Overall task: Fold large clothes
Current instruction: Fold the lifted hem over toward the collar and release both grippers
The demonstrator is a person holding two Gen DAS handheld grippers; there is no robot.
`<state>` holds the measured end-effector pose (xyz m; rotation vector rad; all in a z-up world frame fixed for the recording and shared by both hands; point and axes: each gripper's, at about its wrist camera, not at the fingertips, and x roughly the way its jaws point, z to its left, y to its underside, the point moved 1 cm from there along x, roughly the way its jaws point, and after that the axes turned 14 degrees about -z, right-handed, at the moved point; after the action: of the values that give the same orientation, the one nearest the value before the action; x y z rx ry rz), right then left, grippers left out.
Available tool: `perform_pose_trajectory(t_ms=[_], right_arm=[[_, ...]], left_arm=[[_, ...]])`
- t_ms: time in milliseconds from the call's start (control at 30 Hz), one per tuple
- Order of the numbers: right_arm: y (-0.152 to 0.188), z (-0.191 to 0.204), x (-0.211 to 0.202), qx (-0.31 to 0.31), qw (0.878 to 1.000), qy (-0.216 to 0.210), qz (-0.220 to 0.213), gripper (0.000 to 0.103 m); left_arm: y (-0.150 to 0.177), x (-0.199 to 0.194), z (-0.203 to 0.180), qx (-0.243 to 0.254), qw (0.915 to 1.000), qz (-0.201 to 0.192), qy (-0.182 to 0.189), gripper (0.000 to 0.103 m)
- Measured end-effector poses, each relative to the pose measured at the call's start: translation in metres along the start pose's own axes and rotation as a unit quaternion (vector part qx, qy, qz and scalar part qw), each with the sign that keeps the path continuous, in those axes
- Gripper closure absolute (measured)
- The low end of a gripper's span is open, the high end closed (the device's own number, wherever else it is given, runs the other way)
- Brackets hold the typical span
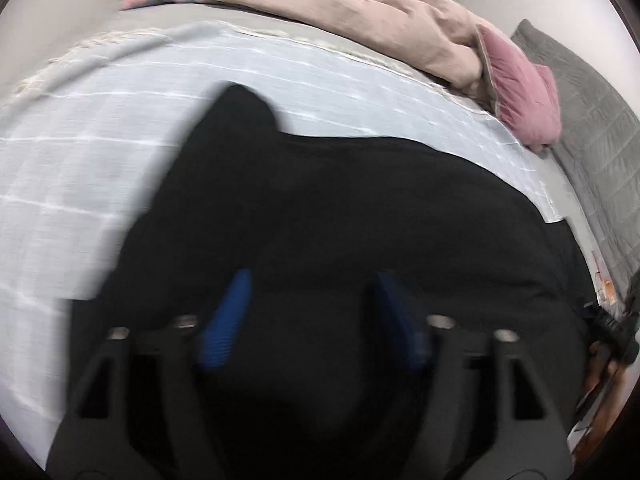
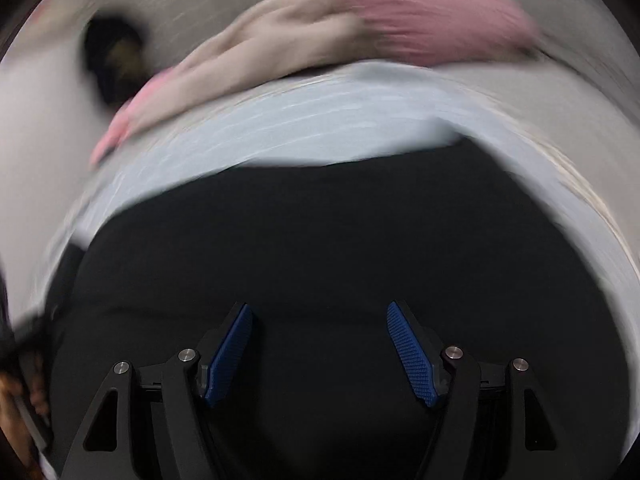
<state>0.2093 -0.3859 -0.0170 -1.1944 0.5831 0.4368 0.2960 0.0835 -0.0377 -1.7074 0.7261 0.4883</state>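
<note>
1. Left wrist view: the left gripper [image 1: 312, 304] hangs over a black garment [image 1: 340, 208], its blue fingers [image 1: 228, 320] spread apart with nothing pinched between them. The garment is plain, dark and featureless, lying mostly flat on a pale blue checked sheet [image 1: 100, 152] covering the bed, with one narrow part reaching toward the far edge. A beige and pink heap [image 1: 360, 12] lies along that far edge.
2. Right wrist view: heavily blurred. The right gripper [image 2: 320, 344] also stands open above the same black cloth, fingers [image 2: 412, 352] gripping nothing.
</note>
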Motion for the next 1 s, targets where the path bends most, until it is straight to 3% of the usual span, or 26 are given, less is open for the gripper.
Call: perform_pose_trajectory(t_ms=[67,100,133,167,233,267,333,467,567,667,733,833,1000], right_arm=[[-0.005,-0.054,-0.023,0.045,0.998,0.038,-0.015,0.037],[-0.008,-0.072,-0.037,0.042,0.995,0.093,-0.02,0.035],[-0.009,-0.085,-0.049,0.04,0.987,0.152,-0.019,0.034],[-0.011,-0.093,-0.061,0.049,0.984,0.169,-0.021,0.034],[-0.01,-0.09,-0.087,0.08,0.989,0.115,-0.037,0.034],[-0.01,-0.082,-0.097,0.079,0.991,0.098,-0.04,0.033],[-0.007,-0.046,-0.108,0.043,0.996,0.069,-0.042,0.03],[0.019,0.029,-0.101,-0.006,1.0,0.004,-0.009,0.025],[0.05,0.05,-0.08,0.022,0.999,-0.012,0.023,0.025],[0.076,0.059,-0.08,-0.016,0.999,0.029,0.028,0.025],[0.075,0.063,-0.093,-0.044,0.997,0.068,-0.004,0.025],[0.074,0.053,-0.099,-0.036,0.994,0.101,-0.004,0.024],[0.065,0.044,-0.112,0.029,0.997,0.069,-0.037,0.024]], left_arm=[[-0.001,-0.013,0.012,0.051,0.9951,-0.007,-0.084,0.037],[-0.002,-0.02,0.017,0.064,0.9909,-0.011,-0.118,0.033],[-0.005,-0.032,0.021,0.057,0.9889,-0.016,-0.136,0.032],[-0.005,-0.044,0.018,0.047,0.9901,-0.023,-0.131,0.032],[-0.003,-0.074,-0.002,0.035,0.9948,-0.042,-0.086,0.029],[-0.001,-0.083,-0.014,0.04,0.9956,-0.047,-0.07,0.021],[0.017,-0.104,-0.053,0.062,0.9959,-0.06,-0.025,0.011],[0.06,-0.101,-0.097,0.088,0.9949,-0.033,0.036,0.006],[0.091,-0.082,-0.088,0.093,0.9955,0.017,0.007,0.006],[0.111,-0.105,-0.075,0.089,0.9957,-0.014,-0.02,0.006],[0.119,-0.127,-0.068,0.089,0.995,-0.015,-0.042,0.006],[0.122,-0.158,-0.06,0.057,0.9963,-0.018,-0.062,0.006],[0.12,-0.194,-0.036,-0.035,0.9981,-0.039,-0.031,0.006]])
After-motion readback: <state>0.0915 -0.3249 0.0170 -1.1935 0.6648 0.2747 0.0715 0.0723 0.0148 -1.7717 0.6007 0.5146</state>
